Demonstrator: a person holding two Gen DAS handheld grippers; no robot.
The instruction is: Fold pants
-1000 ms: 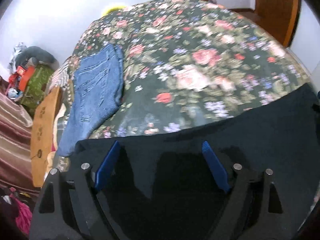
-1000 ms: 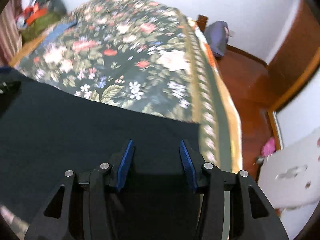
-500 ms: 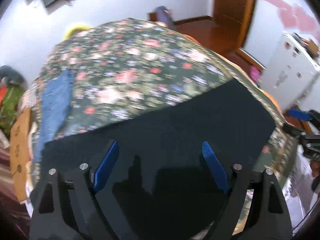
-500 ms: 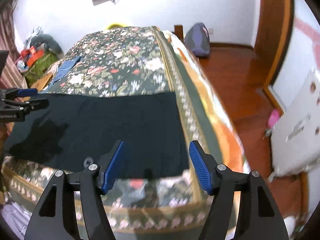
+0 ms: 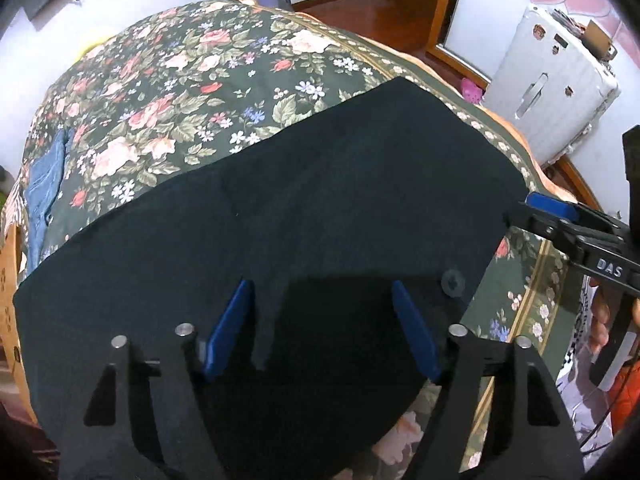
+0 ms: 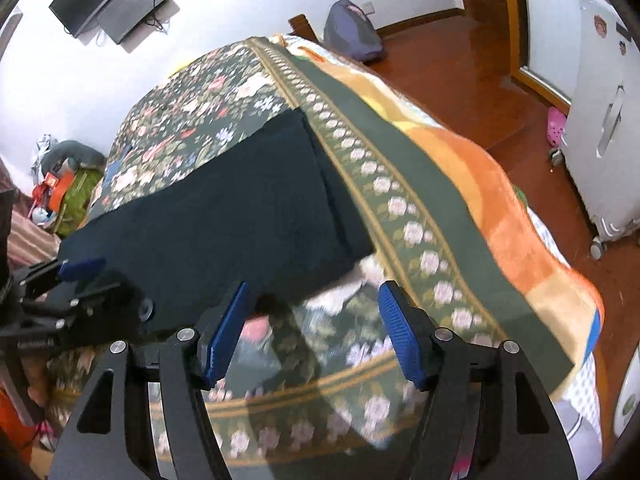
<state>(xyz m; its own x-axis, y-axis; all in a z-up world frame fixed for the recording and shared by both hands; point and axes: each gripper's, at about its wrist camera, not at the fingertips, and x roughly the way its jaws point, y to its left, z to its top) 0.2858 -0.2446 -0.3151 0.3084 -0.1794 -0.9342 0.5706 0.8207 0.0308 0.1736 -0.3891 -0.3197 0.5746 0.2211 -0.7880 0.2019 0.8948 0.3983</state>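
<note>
Dark, almost black cloth is lying flat across the near end of the bed: the pants, spread wide over the floral bedspread, with a round button showing near their right edge. The left gripper is hovering over the near part of the pants with its blue fingers spread wide apart, holding nothing. The right gripper is hanging past the pants' right corner, over the patterned border of the bedspread, its jaws likewise parted and empty; in the left wrist view it is showing at the right edge, just beside the pants' edge, though whether it is touching them is unclear.

Blue jeans are lying along the far left side of the bed, well apart from the pants. A white suitcase is standing on the wooden floor to the right of the bed, with a pink shoe near it. A grey backpack is leaning by the far wall, and a dark screen is hanging on the white wall above. A heap of coloured clutter is sitting at the left of the bed. Nothing is lying on top of the pants.
</note>
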